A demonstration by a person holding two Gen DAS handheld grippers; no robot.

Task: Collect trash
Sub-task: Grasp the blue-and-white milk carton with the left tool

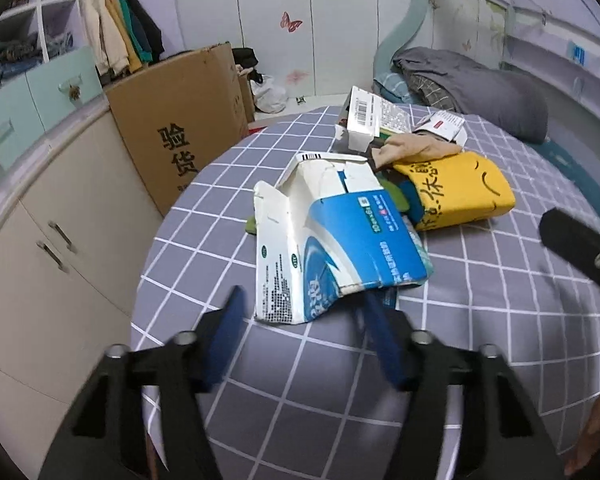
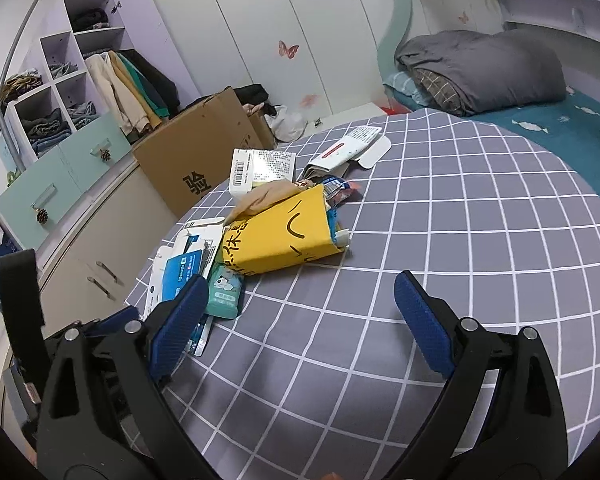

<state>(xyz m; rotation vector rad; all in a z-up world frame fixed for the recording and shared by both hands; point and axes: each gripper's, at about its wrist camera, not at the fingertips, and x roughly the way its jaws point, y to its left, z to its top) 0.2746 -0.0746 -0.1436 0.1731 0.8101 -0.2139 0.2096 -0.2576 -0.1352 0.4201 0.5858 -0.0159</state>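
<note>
Nearest the lens in the left wrist view, the left gripper (image 1: 300, 312) sat at six o'clock with its blue pads partly parted around the near edge of a flattened blue-and-white carton (image 1: 332, 240); the right pad reached under a torn flap, yet whether either pad pressed the card could not be told. The carton lay on the grid-patterned bed sheet (image 1: 480, 280), probably picked first because it was closest. Going left to right behind it: a brown cardboard box (image 1: 180, 128) stood on the floor at ten o'clock, a white barcode box (image 1: 364, 118) at twelve, and a yellow carton (image 1: 460, 192) at two, all the trash heaped together, which suited gathering. In the right wrist view, the right gripper (image 2: 300, 304) stood wide open over bare sheet, holding nothing, with a green tissue pack (image 2: 224, 292) just beside its left pad.
</note>
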